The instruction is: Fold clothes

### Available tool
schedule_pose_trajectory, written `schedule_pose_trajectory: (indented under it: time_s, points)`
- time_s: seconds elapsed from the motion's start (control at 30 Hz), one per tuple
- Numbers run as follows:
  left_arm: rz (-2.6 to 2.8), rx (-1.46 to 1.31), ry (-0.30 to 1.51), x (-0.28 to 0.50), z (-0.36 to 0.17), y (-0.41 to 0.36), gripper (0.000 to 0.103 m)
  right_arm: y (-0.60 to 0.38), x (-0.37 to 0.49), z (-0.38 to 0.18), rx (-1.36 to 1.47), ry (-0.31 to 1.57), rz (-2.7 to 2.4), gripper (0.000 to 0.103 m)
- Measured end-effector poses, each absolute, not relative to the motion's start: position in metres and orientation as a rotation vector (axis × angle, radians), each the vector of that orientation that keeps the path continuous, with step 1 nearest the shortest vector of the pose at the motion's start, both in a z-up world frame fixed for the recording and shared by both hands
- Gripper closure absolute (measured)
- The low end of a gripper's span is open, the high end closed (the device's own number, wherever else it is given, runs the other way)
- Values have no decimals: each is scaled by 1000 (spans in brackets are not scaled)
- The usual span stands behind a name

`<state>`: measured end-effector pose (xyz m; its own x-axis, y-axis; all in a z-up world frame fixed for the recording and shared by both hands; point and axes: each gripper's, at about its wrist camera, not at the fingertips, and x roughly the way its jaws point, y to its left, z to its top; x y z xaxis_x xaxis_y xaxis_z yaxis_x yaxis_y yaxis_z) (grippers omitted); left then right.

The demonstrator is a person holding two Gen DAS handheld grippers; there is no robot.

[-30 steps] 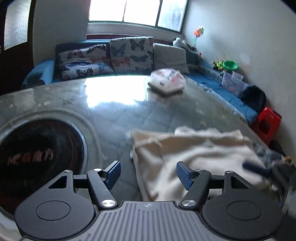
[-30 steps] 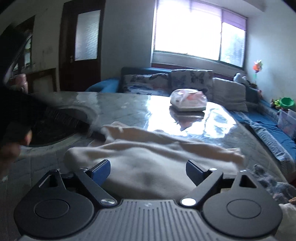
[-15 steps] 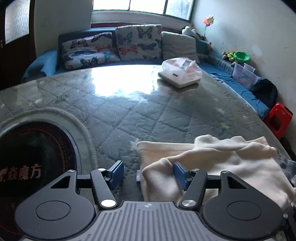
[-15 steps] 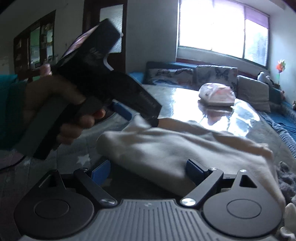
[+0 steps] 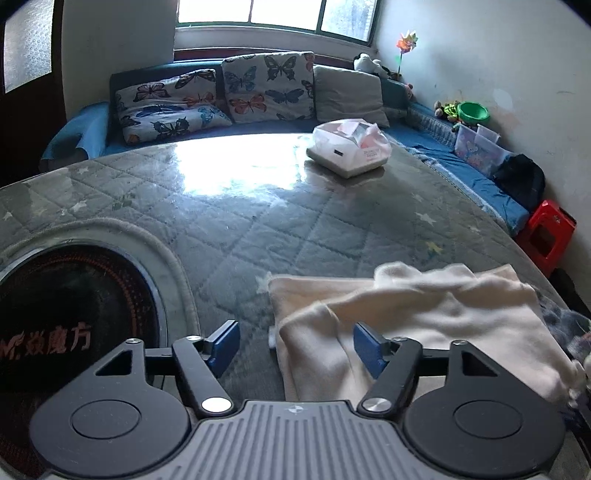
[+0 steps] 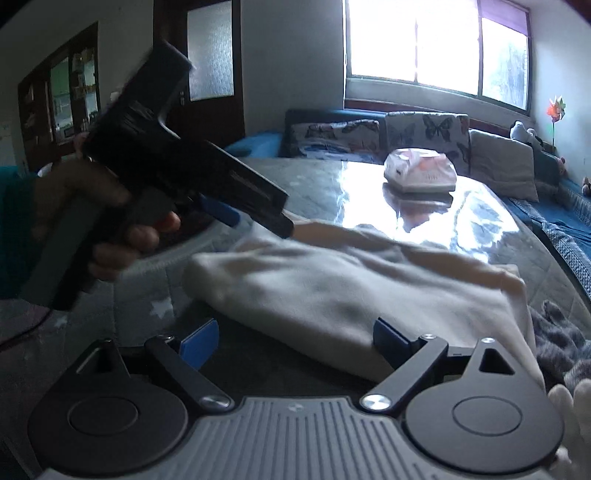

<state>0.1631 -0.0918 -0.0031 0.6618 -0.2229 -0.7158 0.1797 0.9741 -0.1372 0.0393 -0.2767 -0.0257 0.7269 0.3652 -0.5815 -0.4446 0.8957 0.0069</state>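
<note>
Cream cloth (image 5: 424, 317), partly folded on the quilted desk (image 5: 258, 221), awaits its next fold: left gripper (image 5: 295, 347), fingers just widened, straddles its corner ungripped; right gripper (image 6: 295, 341) gapes empty.

room ahead of me: bright window (image 5: 273, 13) in far white wall | blue sofa (image 5: 436, 147) under it with butterfly cushions (image 5: 266, 86) | dark door (image 6: 210, 55) at left | red stool (image 5: 546, 236) by right wall
</note>
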Motion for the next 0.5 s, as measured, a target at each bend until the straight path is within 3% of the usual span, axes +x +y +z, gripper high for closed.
schedule_pose_trajectory:
  time_s: [0.3,0.5]
  points:
    - [-237,-36,832,120,4,-84,13,-282,22,-21,-138,598,408,0]
    - [-233,-31,845,96,4,-78,3,-281,11,-17,-136,595,376,0]
